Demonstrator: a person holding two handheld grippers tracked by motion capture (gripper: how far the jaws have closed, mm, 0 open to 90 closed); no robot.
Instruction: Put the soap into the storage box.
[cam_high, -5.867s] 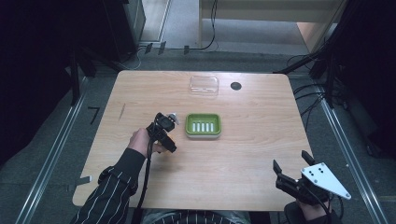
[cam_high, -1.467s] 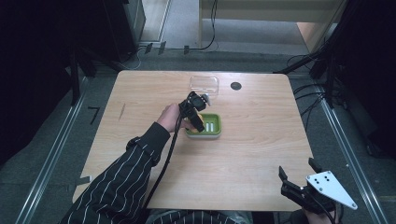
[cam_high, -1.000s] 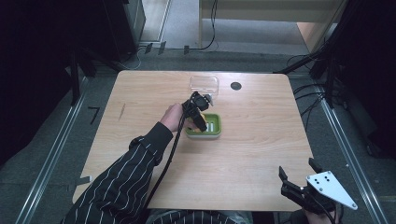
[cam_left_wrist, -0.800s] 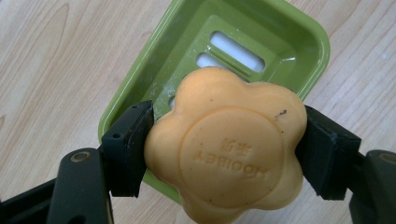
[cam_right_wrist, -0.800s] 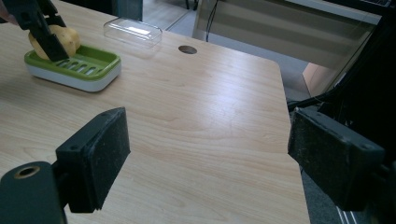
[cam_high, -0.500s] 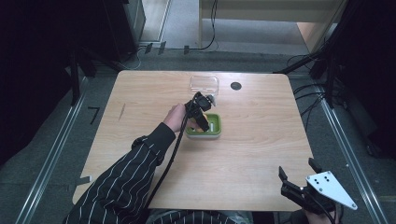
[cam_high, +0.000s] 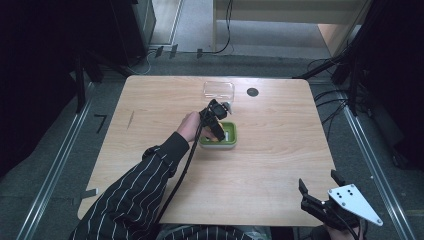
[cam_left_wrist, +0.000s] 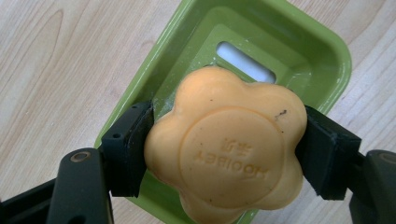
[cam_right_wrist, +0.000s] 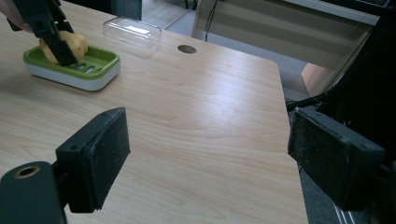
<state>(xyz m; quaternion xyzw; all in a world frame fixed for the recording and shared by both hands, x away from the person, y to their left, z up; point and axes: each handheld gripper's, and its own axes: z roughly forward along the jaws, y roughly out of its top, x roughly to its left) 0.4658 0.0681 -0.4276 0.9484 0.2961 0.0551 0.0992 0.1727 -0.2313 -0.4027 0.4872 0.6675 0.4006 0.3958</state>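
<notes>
Looking along our left gripper, we see its jaws squeezing an orange flower-shaped soap from both sides. Raised letters are stamped on the soap, but upside down, and we cannot read them well. The soap hangs over the green soap dish near the middle of the table. A clear lid lies just behind the dish. Our right gripper waits with jaws wide apart, holding nothing, at the table's near right corner.
</notes>
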